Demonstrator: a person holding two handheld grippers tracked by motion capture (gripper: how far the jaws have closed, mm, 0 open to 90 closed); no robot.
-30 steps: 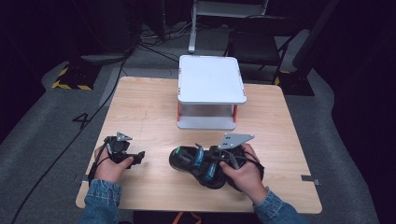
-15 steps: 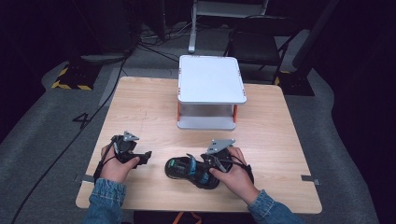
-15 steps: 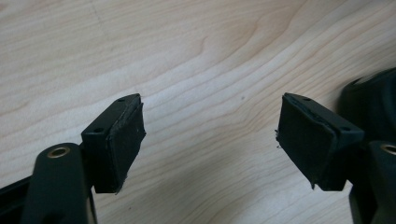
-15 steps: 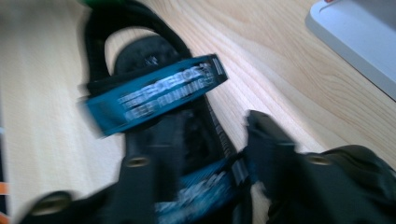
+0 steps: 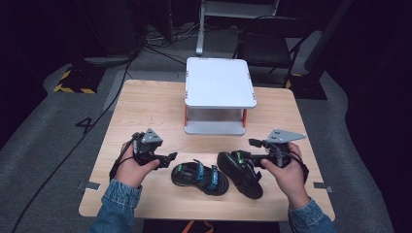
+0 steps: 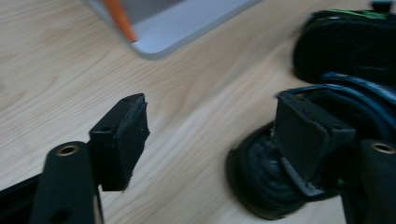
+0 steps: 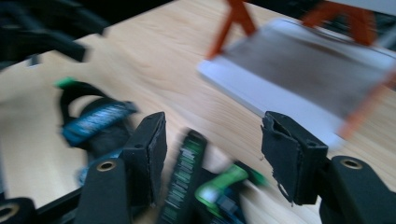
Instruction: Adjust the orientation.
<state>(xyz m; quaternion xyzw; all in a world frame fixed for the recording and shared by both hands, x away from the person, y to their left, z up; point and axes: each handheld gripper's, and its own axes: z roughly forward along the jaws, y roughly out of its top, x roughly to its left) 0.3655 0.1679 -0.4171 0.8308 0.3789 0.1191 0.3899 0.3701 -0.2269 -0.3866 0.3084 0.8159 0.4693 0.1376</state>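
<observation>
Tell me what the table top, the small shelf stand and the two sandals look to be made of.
Table top: light wood or wood-look laminate, matte, with visible grain.
Shelf stand: smooth white boards, probably plastic or coated panel, on orange posts.
Sandals: black, seemingly rubbery soles with woven-looking blue and green straps.

sandals [image 5: 199,176]: 2 | white two-tier stand [image 5: 218,82]: 1 | table [image 5: 145,111]: 1

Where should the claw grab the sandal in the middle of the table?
Probably the black sandal with blue straps is best pinched by its raised ankle strap, coming from above. It lies flat on the wooden table, so the strap loop stands up, thin enough for the left claw beside it.
</observation>
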